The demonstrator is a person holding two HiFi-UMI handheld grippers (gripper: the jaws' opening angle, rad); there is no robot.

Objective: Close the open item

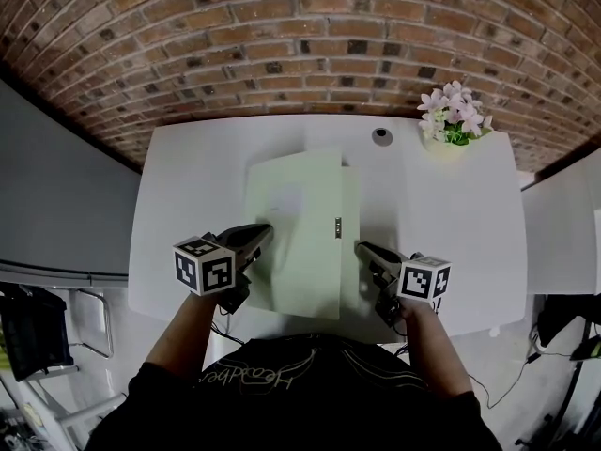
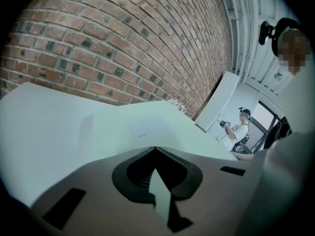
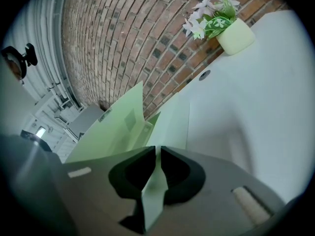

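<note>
— Where is the pale green paper folder?
— Middle of the white table, half open. The left gripper pinches its left cover; the right gripper pinches its right flap.

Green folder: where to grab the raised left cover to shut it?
Pinch the left cover at its near edge, coming from the left: a thin sheet lifted off the table, only its edge fits between jaws. The left gripper is shut there; the right gripper clamps the right flap.

A red brick wall runs behind the white table, where a small pot of pink flowers stands at the far right corner
</note>
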